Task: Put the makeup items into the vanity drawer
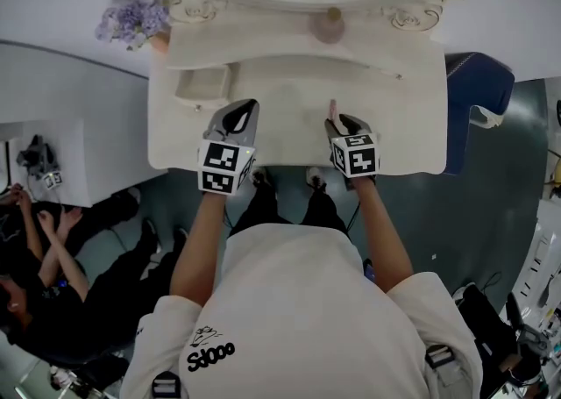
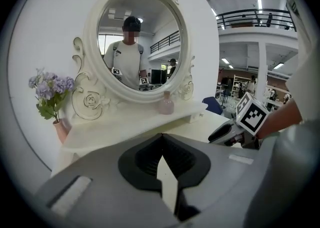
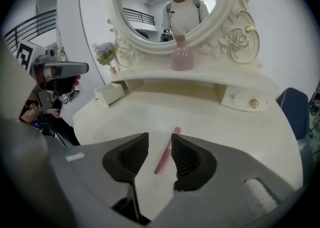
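A slim pink makeup pencil (image 3: 163, 158) lies flat on the white vanity top (image 1: 289, 138); in the head view the pencil (image 1: 332, 109) shows just ahead of my right gripper. My right gripper (image 3: 160, 136) (image 1: 338, 122) is open, and the pencil rests on the table between its jaws with neither pad pressing it. My left gripper (image 2: 161, 137) (image 1: 247, 108) hovers over the table's left half, shut, with nothing in it. A small drawer (image 1: 203, 86) (image 3: 111, 93) stands pulled open at the shelf's left end.
A pink bottle (image 1: 331, 27) stands on the shelf under the oval mirror (image 3: 172, 6). Purple flowers (image 1: 133, 18) sit at the far left. A closed drawer with a knob (image 3: 246, 100) is at the right. A blue chair (image 1: 478, 90) stands to the right; people sit at the left (image 1: 53, 248).
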`<state>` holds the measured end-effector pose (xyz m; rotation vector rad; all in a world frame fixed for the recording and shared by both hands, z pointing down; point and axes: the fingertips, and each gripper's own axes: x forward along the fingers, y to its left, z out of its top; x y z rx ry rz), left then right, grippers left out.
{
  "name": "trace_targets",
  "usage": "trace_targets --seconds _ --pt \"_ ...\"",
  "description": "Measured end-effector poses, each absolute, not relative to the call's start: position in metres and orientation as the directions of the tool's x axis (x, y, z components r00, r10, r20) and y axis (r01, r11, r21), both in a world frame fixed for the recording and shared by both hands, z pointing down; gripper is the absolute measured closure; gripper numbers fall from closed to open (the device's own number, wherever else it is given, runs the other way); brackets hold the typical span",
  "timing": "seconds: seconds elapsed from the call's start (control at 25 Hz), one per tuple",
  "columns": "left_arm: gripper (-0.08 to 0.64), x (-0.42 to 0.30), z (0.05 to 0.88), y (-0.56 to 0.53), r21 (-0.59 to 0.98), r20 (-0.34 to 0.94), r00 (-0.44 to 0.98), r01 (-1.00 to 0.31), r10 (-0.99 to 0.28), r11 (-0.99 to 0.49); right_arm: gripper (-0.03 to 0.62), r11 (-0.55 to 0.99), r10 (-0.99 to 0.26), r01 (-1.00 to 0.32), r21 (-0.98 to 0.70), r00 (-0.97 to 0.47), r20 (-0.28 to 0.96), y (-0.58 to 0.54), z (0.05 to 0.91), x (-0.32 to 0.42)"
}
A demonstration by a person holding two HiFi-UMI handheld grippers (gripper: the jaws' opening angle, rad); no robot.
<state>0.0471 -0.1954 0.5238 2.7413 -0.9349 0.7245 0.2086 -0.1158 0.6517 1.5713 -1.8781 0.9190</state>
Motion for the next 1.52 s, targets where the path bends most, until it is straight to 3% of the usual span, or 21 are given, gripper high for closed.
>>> trace_targets --seconds 0.28,0.44,0.8,1.2,1.52 --pt "0.54 0.04 0.532 -0.205 0.009 0.514 0.706 -0.572 -0.487 -0.82 0.449 0.009 -0.523 -0.993 -0.114 -0.101 0.846 -0.114 0.699 0.216" --pt "0.54 0.034 0.533 -0.215 -0.02 0.513 0.705 -0.56 -0.489 -0.828 0.516 -0.027 -0.502 -0.996 -0.086 -0.061 0.863 -0.115 0.706 0.221" --pt "0.54 0.019 0.519 -0.23 -0.02 0.477 0.718 -0.568 -0.507 -0.823 0.545 -0.023 -0.497 -0.998 -0.064 -0.044 0.867 -0.124 0.695 0.214" --pt "0.54 -0.03 0.507 -0.25 0.008 0.439 0.672 -0.667 -0.597 -0.745 0.545 0.132 -0.604 -0.989 -0.068 -0.135 0.785 -0.177 0.626 0.171" --pt "0.54 -0.085 0.498 -0.274 0.007 0.416 0.6 -0.754 -0.683 -0.657 0.545 0.383 -0.647 -0.923 -0.04 -0.299 0.702 -0.245 0.571 0.092"
